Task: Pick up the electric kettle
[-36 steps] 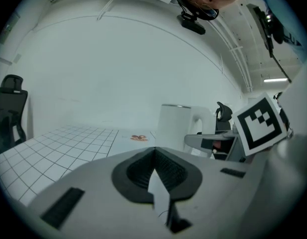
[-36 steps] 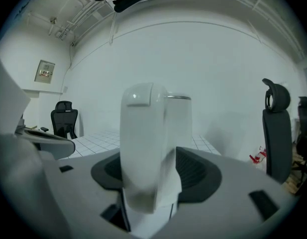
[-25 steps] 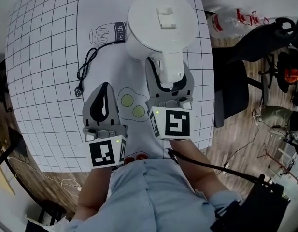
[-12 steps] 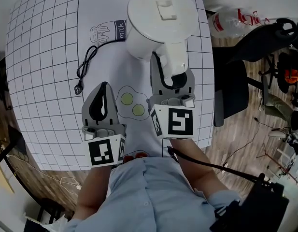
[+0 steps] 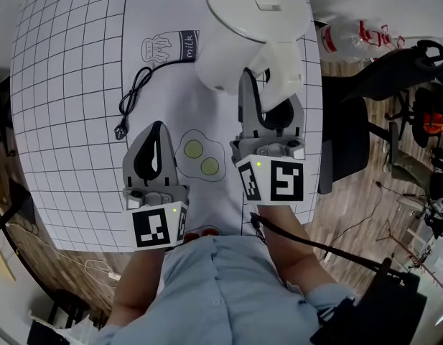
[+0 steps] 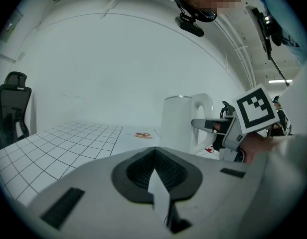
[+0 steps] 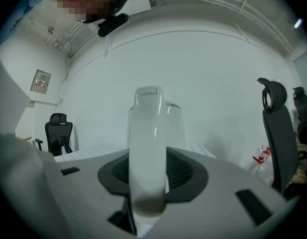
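The grasp looks made and the lift barely begun: the right gripper (image 5: pixel 270 98), just to the right of the fried-egg drawing (image 5: pixel 199 158) and reaching past it, has its jaws clamped at a middling width on the handle (image 5: pixel 281 69) of the electric kettle (image 5: pixel 244 21). Those jaws have just been closing, and the right gripper view shows the white handle filling the gap between the dark pads. The kettle sits beyond the drawing, toward the far edge of the table (image 5: pixel 63 85), and leans as if tipping off its base. Whether its bottom has fully cleared the surface I cannot tell. What remains, by my reading, is to raise it clear and hold it level. The kettle is a glossy white, rounded jug with a flat lid carrying a small tab, and a thick loop handle on the side nearest the person. A black power cord (image 5: pixel 137 92) lies beyond and left of the drawing. The left gripper (image 5: pixel 154 139) rests just left of the drawing, jaws together and empty.
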Motion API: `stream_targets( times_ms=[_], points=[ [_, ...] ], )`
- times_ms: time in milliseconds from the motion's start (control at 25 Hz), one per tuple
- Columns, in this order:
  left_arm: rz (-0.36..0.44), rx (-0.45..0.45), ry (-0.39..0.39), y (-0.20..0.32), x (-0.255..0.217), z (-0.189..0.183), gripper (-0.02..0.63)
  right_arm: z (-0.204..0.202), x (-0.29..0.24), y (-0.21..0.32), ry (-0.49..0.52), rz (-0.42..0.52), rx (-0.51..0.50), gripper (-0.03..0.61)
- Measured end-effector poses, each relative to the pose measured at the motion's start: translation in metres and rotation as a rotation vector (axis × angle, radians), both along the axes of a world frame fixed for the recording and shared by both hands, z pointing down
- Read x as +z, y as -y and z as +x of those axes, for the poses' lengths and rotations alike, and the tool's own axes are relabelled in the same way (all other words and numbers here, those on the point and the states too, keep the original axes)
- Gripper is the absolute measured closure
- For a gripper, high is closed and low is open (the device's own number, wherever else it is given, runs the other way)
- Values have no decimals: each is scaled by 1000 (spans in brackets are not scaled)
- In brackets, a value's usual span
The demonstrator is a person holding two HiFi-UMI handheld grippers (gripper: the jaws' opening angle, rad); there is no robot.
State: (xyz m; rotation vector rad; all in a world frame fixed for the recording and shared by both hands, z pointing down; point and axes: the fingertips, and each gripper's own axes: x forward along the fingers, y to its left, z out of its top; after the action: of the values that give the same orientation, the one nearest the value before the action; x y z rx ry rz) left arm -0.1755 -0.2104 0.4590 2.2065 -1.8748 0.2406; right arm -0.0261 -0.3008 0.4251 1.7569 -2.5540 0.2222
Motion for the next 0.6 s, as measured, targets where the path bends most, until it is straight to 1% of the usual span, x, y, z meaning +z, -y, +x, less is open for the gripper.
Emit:
stream_targets(
  times_ms=[120,160,400,600],
  points=[
    [-3,-10,0,1,2,-5,614,4,-13,5,37,47,7,471],
    [-3,-13,0,2,2,-6,614,4,-17,7,47,59,7,492],
    [3,-22,3,3,2,-9,614,8,-24,13,75,80,3,495],
    [17,-24,5,2,-6,-7,614,13,-43,12,95,122,0,495]
  ],
)
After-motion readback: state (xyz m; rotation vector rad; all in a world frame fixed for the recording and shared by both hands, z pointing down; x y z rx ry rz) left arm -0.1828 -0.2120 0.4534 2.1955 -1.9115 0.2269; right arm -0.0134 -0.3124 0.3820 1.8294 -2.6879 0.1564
